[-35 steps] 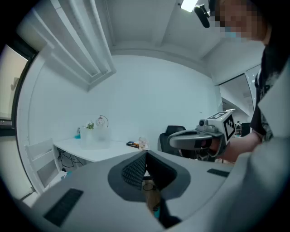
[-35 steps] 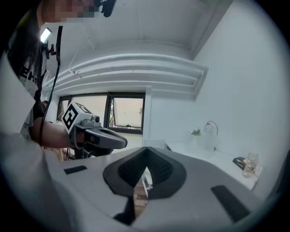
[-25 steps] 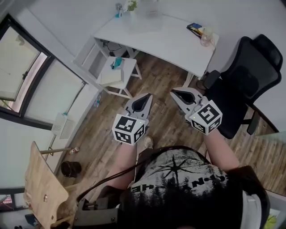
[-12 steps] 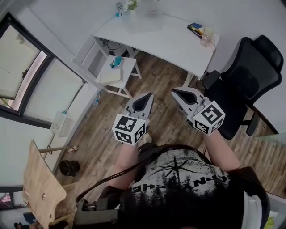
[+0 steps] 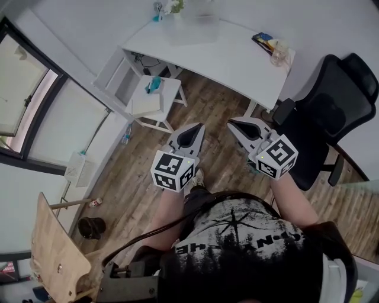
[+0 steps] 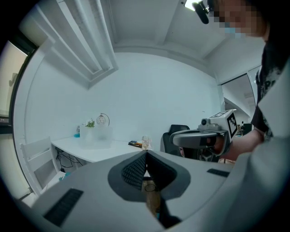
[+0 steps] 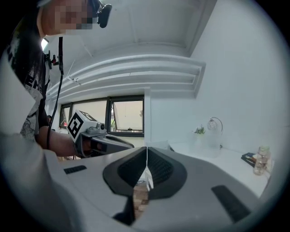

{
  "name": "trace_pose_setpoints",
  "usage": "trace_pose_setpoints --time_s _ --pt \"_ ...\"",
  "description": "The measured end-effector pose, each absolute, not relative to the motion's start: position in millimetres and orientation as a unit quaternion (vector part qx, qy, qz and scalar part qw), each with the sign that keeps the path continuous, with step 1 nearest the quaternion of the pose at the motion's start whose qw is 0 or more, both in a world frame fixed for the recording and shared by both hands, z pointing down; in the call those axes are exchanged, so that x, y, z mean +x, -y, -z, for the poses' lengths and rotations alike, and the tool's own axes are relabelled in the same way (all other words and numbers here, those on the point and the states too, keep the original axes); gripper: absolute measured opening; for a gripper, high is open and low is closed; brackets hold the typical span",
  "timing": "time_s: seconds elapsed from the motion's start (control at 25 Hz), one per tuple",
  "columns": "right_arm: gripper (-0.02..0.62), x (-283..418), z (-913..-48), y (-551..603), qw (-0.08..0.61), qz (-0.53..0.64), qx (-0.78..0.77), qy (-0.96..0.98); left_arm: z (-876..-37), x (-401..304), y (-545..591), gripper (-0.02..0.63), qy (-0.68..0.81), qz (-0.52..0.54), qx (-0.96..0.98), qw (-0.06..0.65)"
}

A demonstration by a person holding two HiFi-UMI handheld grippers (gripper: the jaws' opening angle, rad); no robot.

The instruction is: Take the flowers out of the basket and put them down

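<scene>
Flowers, small and green-white, stand at the far end of the white desk, close to a translucent container; whether they sit inside it cannot be told. The left gripper and right gripper are held side by side in front of the person's torso, above the wooden floor. Both point toward the desk and are well apart from the flowers.

- Left gripper: jaws closed together, nothing between them.
- Right gripper: jaws closed together, nothing between them.

A black office chair stands to the right of the right gripper. A small white side table stands at the desk's left end.
</scene>
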State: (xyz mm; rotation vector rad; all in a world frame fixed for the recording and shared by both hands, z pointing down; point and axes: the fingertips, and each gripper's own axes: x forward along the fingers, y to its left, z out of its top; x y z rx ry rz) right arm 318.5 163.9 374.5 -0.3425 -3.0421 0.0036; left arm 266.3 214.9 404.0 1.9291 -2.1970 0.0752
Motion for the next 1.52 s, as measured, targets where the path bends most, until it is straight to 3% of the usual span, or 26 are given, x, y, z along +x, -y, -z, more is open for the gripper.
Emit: trace_pose_setpoints --time_s 0.8,1.52 --pt "0.02 121.8 -369.5 -119.7 0.031 -0.013 -0.039 0.999 -412.2 58.1 -165.4 0.011 0.69 -0.055 0.712 0.117" --pt "0.02 41.2 -414.2 -75.0 0.076 -0.032 -0.038 0.996 -423.9 -34.7 -127.8 0.011 0.702 -0.039 0.701 0.121"
